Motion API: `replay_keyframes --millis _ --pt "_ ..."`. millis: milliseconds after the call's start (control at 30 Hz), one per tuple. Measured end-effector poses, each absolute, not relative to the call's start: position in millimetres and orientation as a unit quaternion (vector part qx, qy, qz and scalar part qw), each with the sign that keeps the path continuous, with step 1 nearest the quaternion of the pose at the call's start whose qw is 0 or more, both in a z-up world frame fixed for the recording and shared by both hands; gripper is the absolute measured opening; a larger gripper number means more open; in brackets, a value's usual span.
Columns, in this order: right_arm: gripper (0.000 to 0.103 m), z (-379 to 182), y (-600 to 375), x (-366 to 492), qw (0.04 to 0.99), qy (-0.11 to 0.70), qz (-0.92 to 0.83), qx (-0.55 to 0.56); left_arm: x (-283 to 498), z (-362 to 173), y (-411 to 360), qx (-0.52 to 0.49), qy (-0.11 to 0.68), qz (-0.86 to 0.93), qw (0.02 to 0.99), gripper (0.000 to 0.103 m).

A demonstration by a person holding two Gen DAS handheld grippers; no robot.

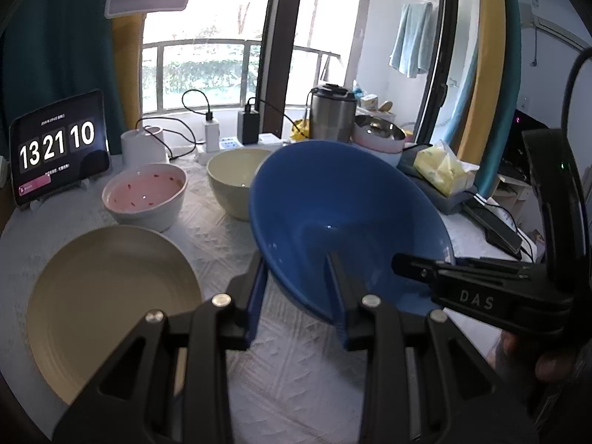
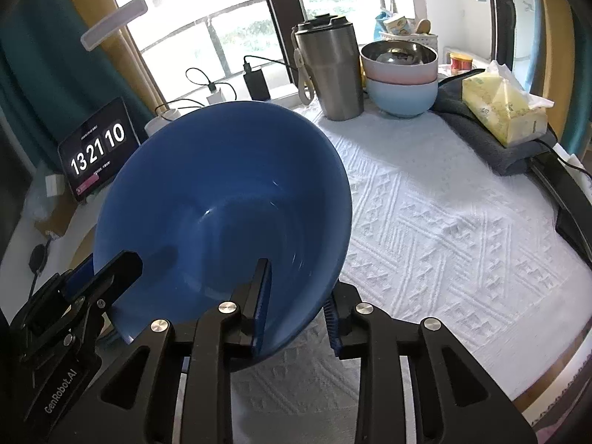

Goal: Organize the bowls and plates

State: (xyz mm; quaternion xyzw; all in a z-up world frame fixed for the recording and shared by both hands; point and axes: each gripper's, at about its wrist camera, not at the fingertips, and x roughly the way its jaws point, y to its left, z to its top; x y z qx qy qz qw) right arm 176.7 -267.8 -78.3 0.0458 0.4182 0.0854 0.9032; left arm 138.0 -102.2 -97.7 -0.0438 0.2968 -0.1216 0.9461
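Left hand-held gripper (image 1: 298, 296) gripping blue bowl (image 1: 333, 214) rim; right hand-held gripper (image 2: 296, 307) straddling rim, pads loosened; keeping bowl steady during handover.

Bright daylight at the window
Teal curtains (image 1: 55, 44) frame the balcony railing (image 1: 207, 46); a white textured cloth (image 2: 444, 222) covers the table, and a clock tablet (image 1: 59, 148) glows left.

blue bowl (image 2: 222, 199): glossy, smooth | tablecloth (image 2: 444, 229): textured woven cloth

Cream plate (image 1: 107, 307) partly behind tongs
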Motion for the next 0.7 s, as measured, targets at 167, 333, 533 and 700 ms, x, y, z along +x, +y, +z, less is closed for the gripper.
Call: replay_keyframes --millis 167,333,533,700 --pt "0.031 -79 -262 175 0.900 0.426 0.085 0.042 136 -97 -100 -0.045 0.298 -0.121 0.946 0.032" --pt "0.032 -78 -259 173 0.899 0.428 0.089 0.040 134 -97 -98 -0.048 0.303 -0.122 0.944 0.032" --pt "0.034 -79 -258 171 0.896 0.433 0.090 0.037 131 -99 -98 -0.047 0.311 -0.122 0.941 0.032" --pt "0.039 -80 -256 170 0.892 0.441 0.091 0.035 129 -98 -99 -0.047 0.315 -0.121 0.940 0.032"
